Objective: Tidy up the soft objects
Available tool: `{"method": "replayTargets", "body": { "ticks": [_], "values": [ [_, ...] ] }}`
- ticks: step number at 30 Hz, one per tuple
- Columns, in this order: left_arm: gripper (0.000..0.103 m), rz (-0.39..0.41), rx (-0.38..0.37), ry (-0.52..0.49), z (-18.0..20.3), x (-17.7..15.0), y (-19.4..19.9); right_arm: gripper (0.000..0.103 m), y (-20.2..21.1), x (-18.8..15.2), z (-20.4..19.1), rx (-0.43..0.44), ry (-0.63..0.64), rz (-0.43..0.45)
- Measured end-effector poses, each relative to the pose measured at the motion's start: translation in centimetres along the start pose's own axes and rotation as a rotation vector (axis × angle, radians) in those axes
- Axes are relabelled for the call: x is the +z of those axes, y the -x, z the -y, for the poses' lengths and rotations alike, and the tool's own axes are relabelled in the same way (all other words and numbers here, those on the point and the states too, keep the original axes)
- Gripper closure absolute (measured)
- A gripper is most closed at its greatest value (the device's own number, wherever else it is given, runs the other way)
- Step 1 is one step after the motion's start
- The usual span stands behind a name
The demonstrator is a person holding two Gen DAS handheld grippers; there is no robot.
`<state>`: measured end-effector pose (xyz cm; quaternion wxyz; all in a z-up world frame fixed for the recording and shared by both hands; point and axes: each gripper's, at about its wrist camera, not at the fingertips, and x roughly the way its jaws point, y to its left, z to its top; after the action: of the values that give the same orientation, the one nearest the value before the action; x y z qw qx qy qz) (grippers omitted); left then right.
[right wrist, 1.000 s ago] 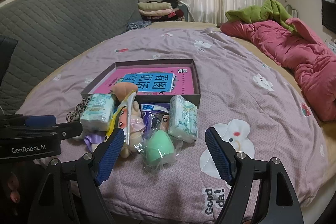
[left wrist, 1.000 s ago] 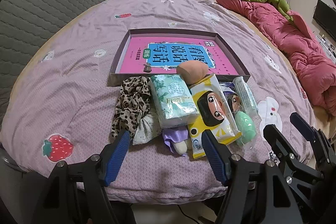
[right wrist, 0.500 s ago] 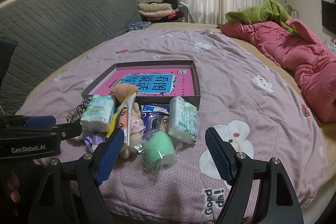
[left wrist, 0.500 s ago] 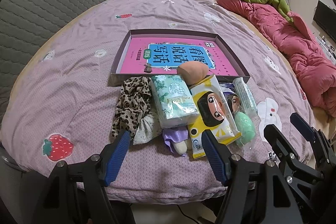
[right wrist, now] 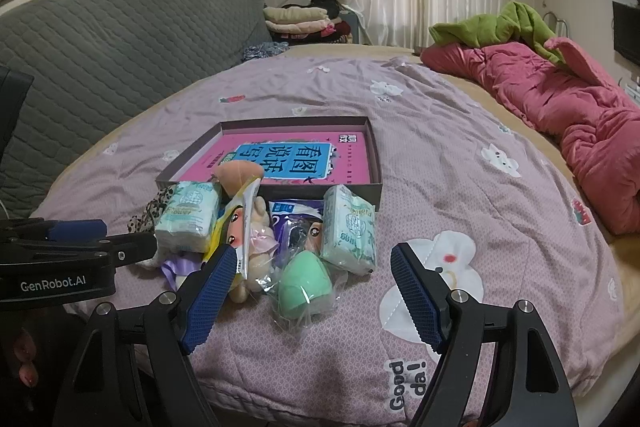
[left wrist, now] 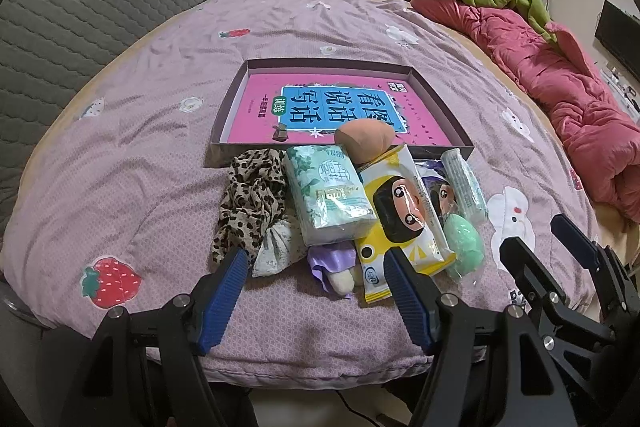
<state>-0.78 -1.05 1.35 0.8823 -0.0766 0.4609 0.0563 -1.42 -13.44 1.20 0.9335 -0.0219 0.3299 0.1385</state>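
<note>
— Progress so far?

— None visible. Shallow box (left wrist: 436,103) lying ahead of both claws, holding only a pink book (left wrist: 320,107); no soft item inside yet.

— And the pile?

— Heaped between the claws and the box's near wall. Just ahead of the left gripper (left wrist: 316,291), fingers spread wide and gripping nothing: leopard-print cloth (left wrist: 252,195), green tissue pack (left wrist: 330,199), yellow cartoon wipes pack (left wrist: 404,215), a lilac bundle (left wrist: 332,261) nearest the fingertips. Farther ahead, touching the box wall, a peach sponge (left wrist: 364,139).

— Right side?

— Right gripper (right wrist: 316,291) likewise spread and empty, hovering short of the heap. Directly ahead between its fingers, a green egg-shaped sponge (right wrist: 304,285) in clear wrap; just beyond that, a second tissue pack (right wrist: 350,231) and a purple cartoon packet (right wrist: 296,223).

— What remains?

— By the look of it, everything: each soft piece to be lifted ahead into the box. Green sponge judged the nearest pick for the right claw.
</note>
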Motion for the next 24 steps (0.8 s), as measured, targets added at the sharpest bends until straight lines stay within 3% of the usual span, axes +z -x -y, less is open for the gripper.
{"method": "replayTargets", "body": {
  "ticks": [24],
  "values": [
    [0.033, 0.001, 0.002, 0.006, 0.19, -0.15, -0.06, 0.023, 0.15, 0.28, 0.09, 0.003, -0.007, 0.010]
  ]
}}
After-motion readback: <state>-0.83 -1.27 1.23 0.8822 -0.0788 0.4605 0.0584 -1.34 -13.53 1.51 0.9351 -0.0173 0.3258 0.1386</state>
